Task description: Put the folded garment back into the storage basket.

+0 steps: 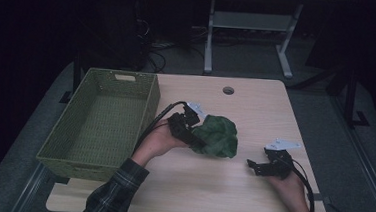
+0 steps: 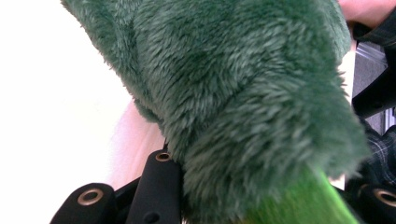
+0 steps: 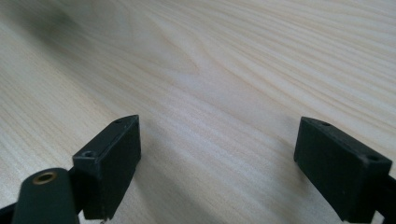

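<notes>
The left gripper point(image 1: 196, 139) is clamped on a fold of the green plush cloth point(image 1: 219, 136), at the cloth's nine o'clock edge. It looks soft, light and floppy, so a bunched fold is probably the safest hold. The right gripper point(image 1: 252, 165) gapes wide over bare table point(image 1: 256, 98).

High view was dim, dark surround. Left gripper view blew out white behind the sharp green plush cloth point(image 2: 243, 93). Right gripper view's table point(image 3: 233, 70) was evenly lit, jaws slightly soft.

Left gripper point(image 1: 196, 140) jaw tips buried in green cloth point(image 1: 217, 136), cloth cropped in left gripper view point(image 2: 243, 93), person's sleeves cut off below.
</notes>
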Demonstrator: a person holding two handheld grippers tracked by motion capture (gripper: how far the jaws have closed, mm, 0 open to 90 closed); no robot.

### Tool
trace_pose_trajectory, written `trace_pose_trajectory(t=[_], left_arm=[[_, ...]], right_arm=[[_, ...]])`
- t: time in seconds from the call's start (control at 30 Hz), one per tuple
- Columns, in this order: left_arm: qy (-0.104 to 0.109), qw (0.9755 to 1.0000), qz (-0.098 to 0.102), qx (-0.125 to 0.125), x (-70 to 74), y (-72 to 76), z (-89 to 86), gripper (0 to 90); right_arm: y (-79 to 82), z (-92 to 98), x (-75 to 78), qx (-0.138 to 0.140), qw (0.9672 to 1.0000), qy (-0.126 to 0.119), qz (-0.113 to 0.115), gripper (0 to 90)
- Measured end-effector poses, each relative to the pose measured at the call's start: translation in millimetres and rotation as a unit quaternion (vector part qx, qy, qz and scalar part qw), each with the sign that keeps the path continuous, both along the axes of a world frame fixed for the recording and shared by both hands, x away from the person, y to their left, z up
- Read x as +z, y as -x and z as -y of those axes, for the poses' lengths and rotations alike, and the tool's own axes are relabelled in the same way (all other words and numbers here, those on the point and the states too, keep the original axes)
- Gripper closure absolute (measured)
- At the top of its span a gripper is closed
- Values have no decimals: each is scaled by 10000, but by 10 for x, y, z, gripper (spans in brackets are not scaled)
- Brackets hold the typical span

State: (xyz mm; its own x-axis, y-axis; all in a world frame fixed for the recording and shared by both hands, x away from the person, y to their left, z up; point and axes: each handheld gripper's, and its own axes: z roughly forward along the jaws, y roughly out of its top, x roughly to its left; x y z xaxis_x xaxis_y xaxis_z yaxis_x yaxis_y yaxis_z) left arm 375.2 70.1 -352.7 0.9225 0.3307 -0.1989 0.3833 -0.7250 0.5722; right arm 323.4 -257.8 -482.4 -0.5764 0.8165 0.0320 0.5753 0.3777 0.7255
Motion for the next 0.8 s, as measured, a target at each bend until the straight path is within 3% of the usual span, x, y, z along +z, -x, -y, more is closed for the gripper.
trace_pose_trajectory(t=[0.3,0.4,0.8], left_arm=[[91,9995,112,278,233,-10,-227,712],[33,9993,164,335,303,-24,-323,712],[100,9959,273,861,505,-28,-808,709]], right_arm=[[0,-1,0,-5,10000,2,2,144],[0,-1,0,-3,10000,2,2,144],[0,-1,0,-4,10000,0,1,144]])
